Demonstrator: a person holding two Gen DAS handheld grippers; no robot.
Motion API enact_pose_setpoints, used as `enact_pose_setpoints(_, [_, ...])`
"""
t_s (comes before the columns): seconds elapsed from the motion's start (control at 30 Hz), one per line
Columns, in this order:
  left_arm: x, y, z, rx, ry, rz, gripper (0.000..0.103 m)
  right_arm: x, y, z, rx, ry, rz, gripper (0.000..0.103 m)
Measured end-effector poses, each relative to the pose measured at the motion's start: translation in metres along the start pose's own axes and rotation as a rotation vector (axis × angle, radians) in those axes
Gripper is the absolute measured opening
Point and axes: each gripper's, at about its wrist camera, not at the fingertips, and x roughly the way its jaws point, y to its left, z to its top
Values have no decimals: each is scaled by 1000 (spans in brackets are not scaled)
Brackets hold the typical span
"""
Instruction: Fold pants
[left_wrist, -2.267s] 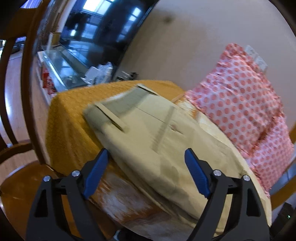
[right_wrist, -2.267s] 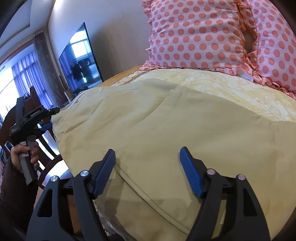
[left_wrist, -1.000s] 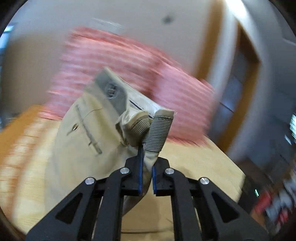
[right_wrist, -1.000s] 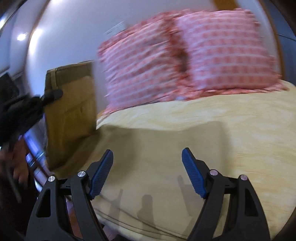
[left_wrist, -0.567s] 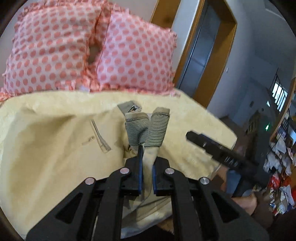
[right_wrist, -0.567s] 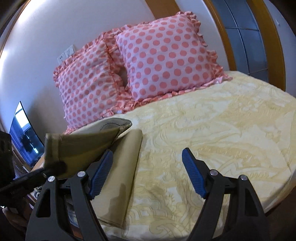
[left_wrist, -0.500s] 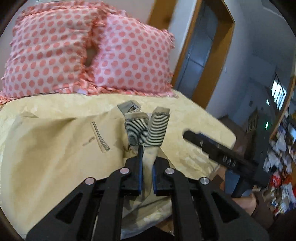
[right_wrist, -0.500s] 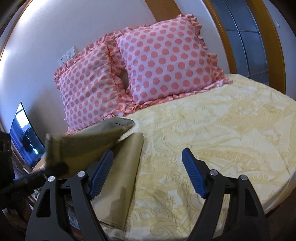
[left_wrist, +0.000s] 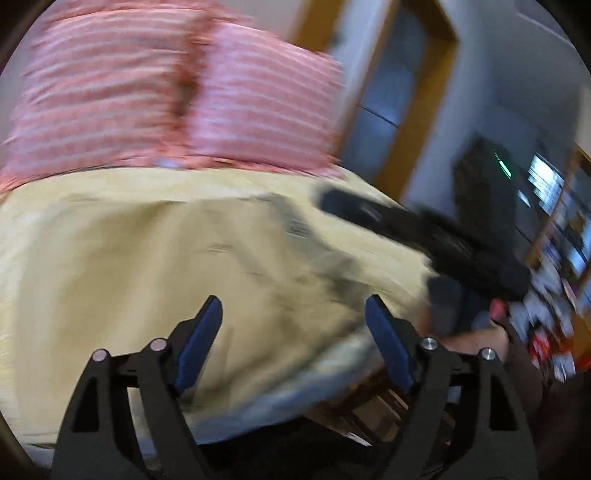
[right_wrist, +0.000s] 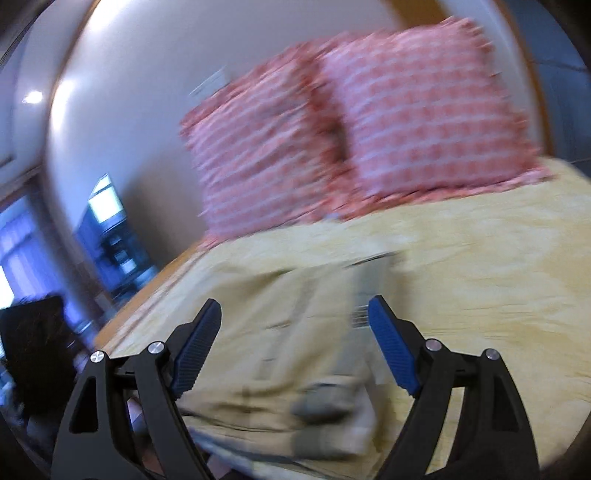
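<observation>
The beige pants (left_wrist: 166, 266) lie folded on the yellow bedspread (left_wrist: 55, 192), blurred by motion. My left gripper (left_wrist: 295, 339) is open and empty just above their near edge. In the right wrist view the pants (right_wrist: 295, 325) lie in front of my right gripper (right_wrist: 291, 339), which is open and empty, with the waistband end (right_wrist: 328, 402) between its fingers' line. The right gripper's black body (left_wrist: 424, 236) shows at the right of the left wrist view.
Two pink polka-dot pillows (right_wrist: 351, 129) lean on the wall at the bed's far side. A doorway with wooden frame (left_wrist: 399, 110) stands right of the bed. A dark TV (right_wrist: 110, 229) is at the left. The bed edge (left_wrist: 295, 398) is near.
My left gripper has opened and let go of the pants' waistband, which now lies on the bed. Both cameras are moving fast; the right gripper stays open.
</observation>
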Motion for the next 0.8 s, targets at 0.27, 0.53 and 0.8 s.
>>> enact_pose_setpoints(0.27, [10,101,-1,-252,52,178,76,61,3,-21,1,265,-36,85])
enact_pose_setpoints(0.53, [-16,124,13,-327,58,71,76,36,-11,3,18,250,-66,85])
enact_pose_setpoints(0.8, [8,217,52,-393,161,173,74,95,-91,51,178,331,-137,83])
